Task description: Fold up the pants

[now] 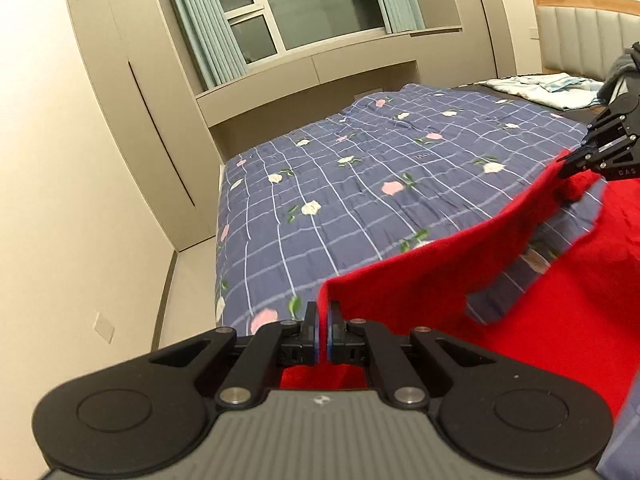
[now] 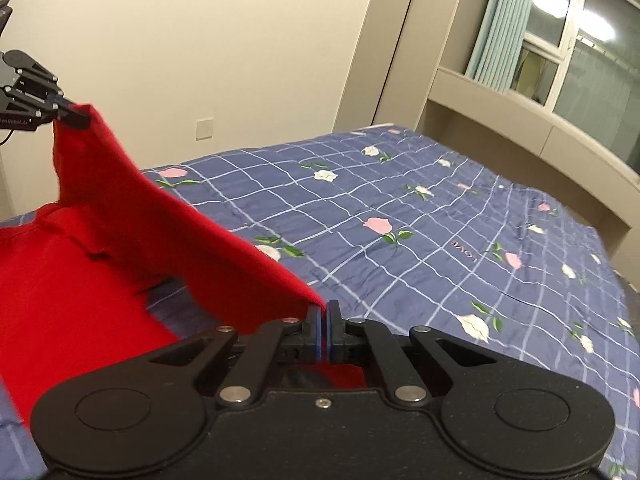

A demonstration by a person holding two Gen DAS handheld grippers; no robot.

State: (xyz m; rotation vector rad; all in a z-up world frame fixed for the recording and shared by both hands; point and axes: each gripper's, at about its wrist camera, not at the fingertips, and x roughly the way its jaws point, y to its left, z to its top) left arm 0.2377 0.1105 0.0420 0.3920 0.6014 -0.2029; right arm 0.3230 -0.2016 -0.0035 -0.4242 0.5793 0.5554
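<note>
The red pants lie partly on the bed, with one edge lifted and stretched between my two grippers. My left gripper is shut on one corner of that edge; it also shows at the far left of the right wrist view. My right gripper is shut on the other corner; it shows at the right of the left wrist view. The lifted red band hangs above the bed between them. The rest of the pants lies flat below.
The bed has a blue checked cover with flowers. A headboard and light bedding are at its far end. Wardrobes and a window with curtains line the walls. A narrow floor strip runs beside the bed.
</note>
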